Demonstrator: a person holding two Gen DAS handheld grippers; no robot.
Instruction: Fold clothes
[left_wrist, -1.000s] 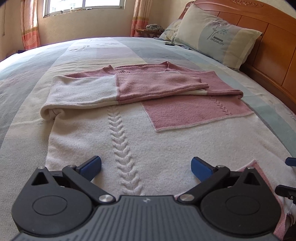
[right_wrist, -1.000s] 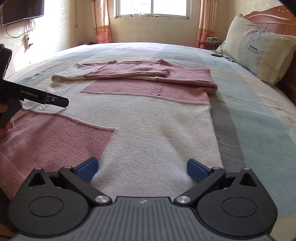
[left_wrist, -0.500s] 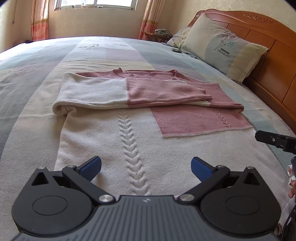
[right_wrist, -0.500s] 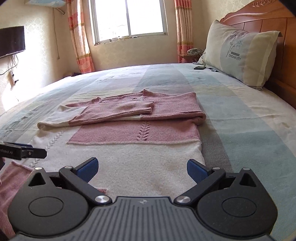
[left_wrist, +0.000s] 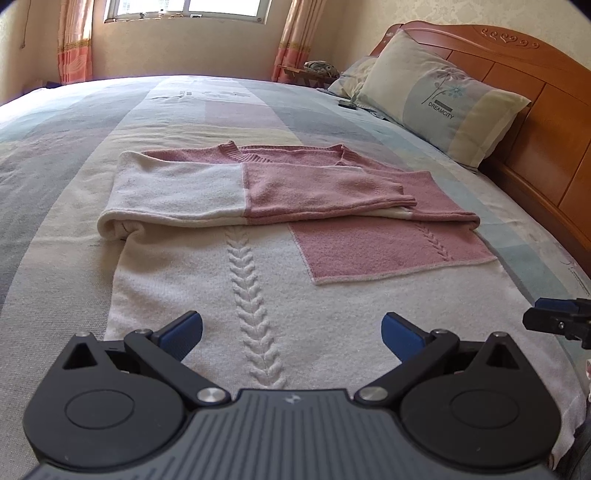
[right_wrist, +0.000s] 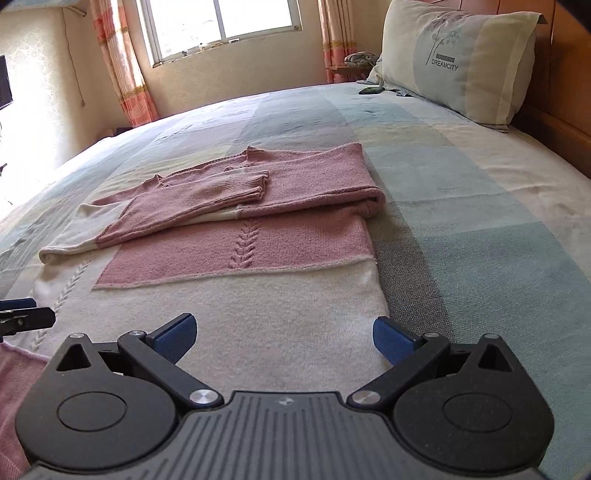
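Hovering low over the near hem of the sweater (left_wrist: 258, 295), the left hand-held gripper (left_wrist: 291, 328) has its blue pads wide apart and holds nothing; the cream knit with its cable braid runs straight ahead between the fingers. The right hand-held gripper (right_wrist: 282, 334) hangs the same way, jaws spread and empty, over the hem's other end, close to the sweater's edge nearest the pillow (right_wrist: 461, 59). Each tool's tip shows at the rim of the other's view, so the two sit side by side along the hem.

The sweater lies flat on the bed (left_wrist: 55, 166), its long axis running away from both tools toward the window, sleeves already crossed over the chest at the far end. Neither arm is clearly nearer; each has its own hem corner just below it. The likely next fold is hem up toward the collar, which needs both corners pinched together.

The pillow reads "DREAMCITY". No other writing is legible.
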